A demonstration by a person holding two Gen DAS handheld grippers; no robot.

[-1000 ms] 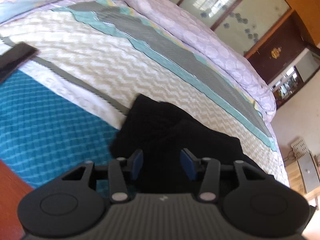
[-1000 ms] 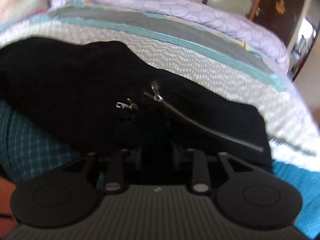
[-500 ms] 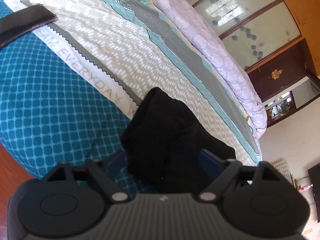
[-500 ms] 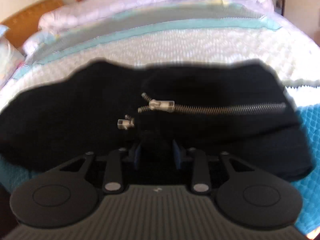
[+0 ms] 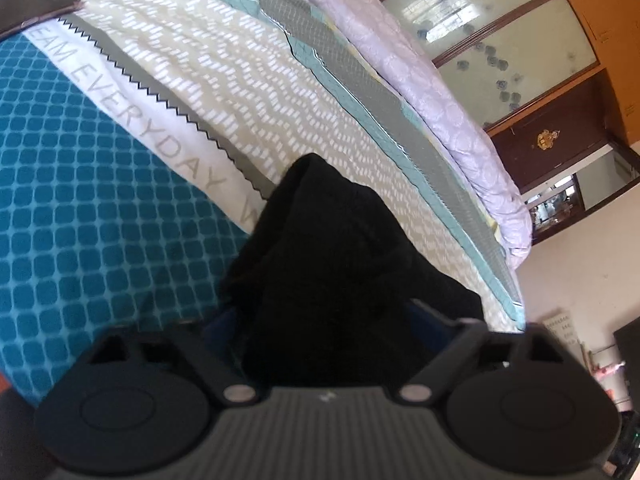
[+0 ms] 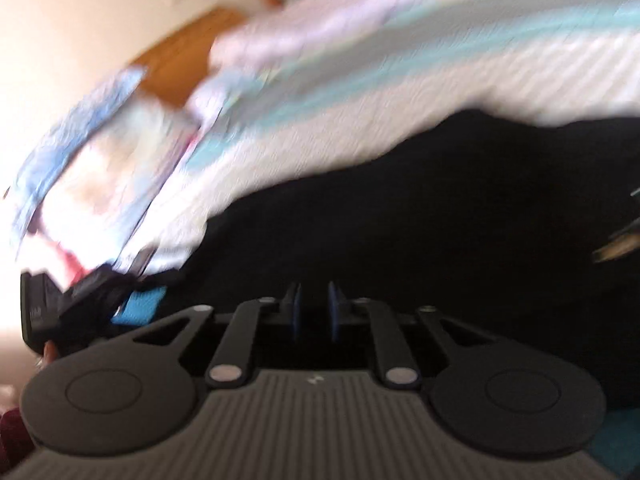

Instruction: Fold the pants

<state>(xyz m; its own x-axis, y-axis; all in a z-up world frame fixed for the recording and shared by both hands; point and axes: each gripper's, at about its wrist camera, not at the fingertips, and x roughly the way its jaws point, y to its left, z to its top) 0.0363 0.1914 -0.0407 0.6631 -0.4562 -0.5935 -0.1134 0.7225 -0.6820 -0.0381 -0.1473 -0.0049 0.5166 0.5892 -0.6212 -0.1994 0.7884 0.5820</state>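
Note:
The black pants (image 5: 340, 248) lie bunched on the bed, one end rising straight in front of my left gripper (image 5: 320, 324). Its jaws stand wide and are closing, with the thick bunch of cloth filling the space between the blue pads (image 5: 222, 330). In the blurred right wrist view the pants (image 6: 440, 208) spread across the middle. My right gripper (image 6: 314, 312) is low over them. Its jaws are closing to a narrow gap that looks filled with black cloth. A bit of zipper (image 6: 616, 248) shows at the right edge.
The bedspread has a teal checked part (image 5: 100, 220) and a beige zigzag part (image 5: 240, 100). A lilac quilt roll (image 5: 420, 72) runs along the far side before glass wardrobe doors (image 5: 500, 28). A pillow (image 6: 100, 152), a wooden headboard (image 6: 180, 60) and a blurred black gripper body (image 6: 80, 304) sit at the left.
My left gripper sank closer to the pants end; its jaws widened, then narrowed around the bunch. My right view swung left and rolled, the zipper slid to the right edge, and its jaws narrowed.

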